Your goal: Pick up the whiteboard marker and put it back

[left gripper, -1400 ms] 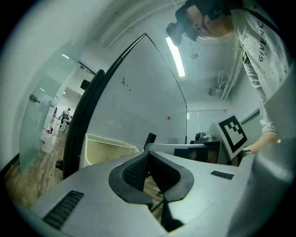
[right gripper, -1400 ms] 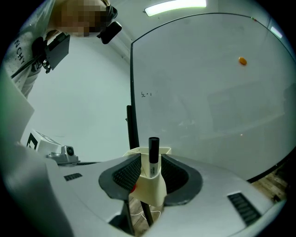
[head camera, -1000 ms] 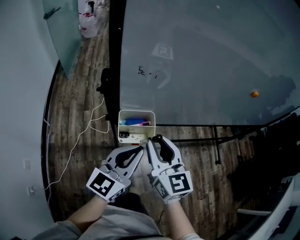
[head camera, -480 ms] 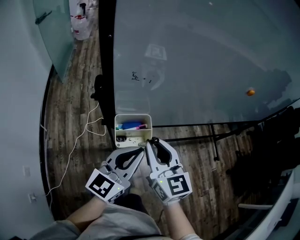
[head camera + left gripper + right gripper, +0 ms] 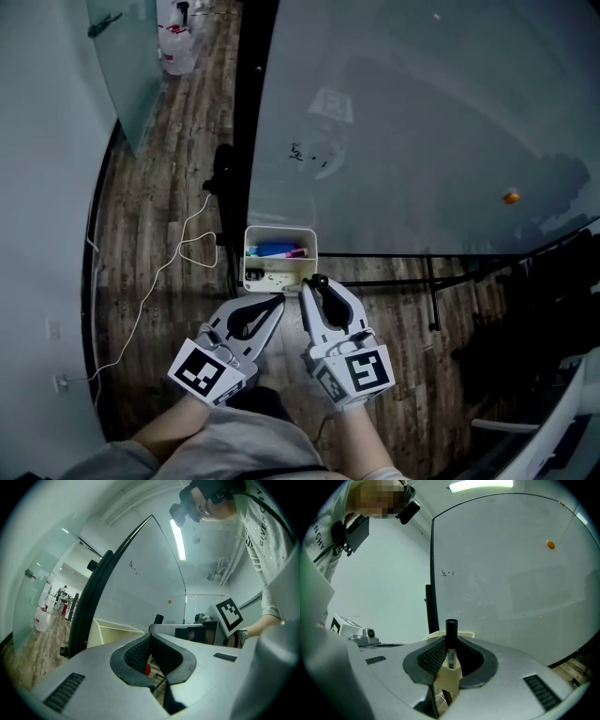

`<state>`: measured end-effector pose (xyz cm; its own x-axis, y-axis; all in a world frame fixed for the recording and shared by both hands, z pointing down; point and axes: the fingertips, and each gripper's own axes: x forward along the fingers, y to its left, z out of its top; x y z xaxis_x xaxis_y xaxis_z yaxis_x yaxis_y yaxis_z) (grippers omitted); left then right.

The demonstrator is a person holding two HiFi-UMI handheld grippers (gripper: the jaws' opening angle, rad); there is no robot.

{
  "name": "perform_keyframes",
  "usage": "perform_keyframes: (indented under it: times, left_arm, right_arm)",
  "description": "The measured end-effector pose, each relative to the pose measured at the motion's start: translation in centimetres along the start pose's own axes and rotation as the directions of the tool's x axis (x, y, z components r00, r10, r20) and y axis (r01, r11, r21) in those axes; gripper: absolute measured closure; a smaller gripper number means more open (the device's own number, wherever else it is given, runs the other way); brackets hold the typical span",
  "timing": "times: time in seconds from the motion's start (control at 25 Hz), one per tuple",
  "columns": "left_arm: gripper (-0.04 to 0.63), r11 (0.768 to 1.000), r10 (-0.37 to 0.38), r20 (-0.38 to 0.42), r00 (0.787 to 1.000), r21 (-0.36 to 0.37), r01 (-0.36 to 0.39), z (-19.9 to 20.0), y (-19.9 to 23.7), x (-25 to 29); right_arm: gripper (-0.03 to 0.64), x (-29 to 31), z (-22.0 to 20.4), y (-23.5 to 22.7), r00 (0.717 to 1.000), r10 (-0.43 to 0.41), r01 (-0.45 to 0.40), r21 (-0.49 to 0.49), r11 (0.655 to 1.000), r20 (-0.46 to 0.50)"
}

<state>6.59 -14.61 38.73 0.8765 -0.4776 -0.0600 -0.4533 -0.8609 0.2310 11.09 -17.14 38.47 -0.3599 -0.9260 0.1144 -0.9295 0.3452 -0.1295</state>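
**Marker in right claw, tray directly ahead**

Head view: Your right gripper [image 5: 312,284] holds the black-capped white whiteboard marker [image 5: 319,279] just short of the white open-topped plastic tray [image 5: 281,230]. The tray sits at the lower left corner of the large grey whiteboard [image 5: 422,122]. Blue and pink pens [image 5: 279,250] lie in the tray. Your left gripper [image 5: 279,300] sits beside the right one. A white cable [image 5: 159,281] trails across the wood-plank floor [image 5: 141,187] to the left.

Left gripper view: The jaws are clenched together with nothing between them. The black board post [image 5: 91,597] rises left of the tray.

Right gripper view: The jaws are closing and the pads press on the marker, which stands upright between them. The tray rim shows directly behind. A small orange magnet [image 5: 551,544] sits on the board, well apart.
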Motion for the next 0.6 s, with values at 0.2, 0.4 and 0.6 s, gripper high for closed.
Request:
perform_keyframes:
  times: [0.2, 0.4, 0.6]
  left_arm:
    - [0.583, 0.999, 0.038, 0.004, 0.999, 0.011, -0.038, 0.4, 0.8, -1.0]
    - [0.583, 0.997, 0.073, 0.010, 0.997, 0.022, -0.073, 0.9, 1.3, -2.1]
    - [0.583, 0.994, 0.104, 0.013, 0.994, 0.033, -0.104, 1.3, 1.5, -2.9]
  right_arm:
    - [0.541, 0.2, 0.4, 0.3, 1.000, 0.025, -0.025, -0.002, 1.000, 0.003]
    - [0.541, 0.2, 1.1, 0.7, 0.999, 0.045, -0.045, -0.009, 0.999, 0.011]
    - [0.541, 0.1, 1.9, 1.2, 0.997, 0.069, -0.068, -0.014, 0.998, 0.022]
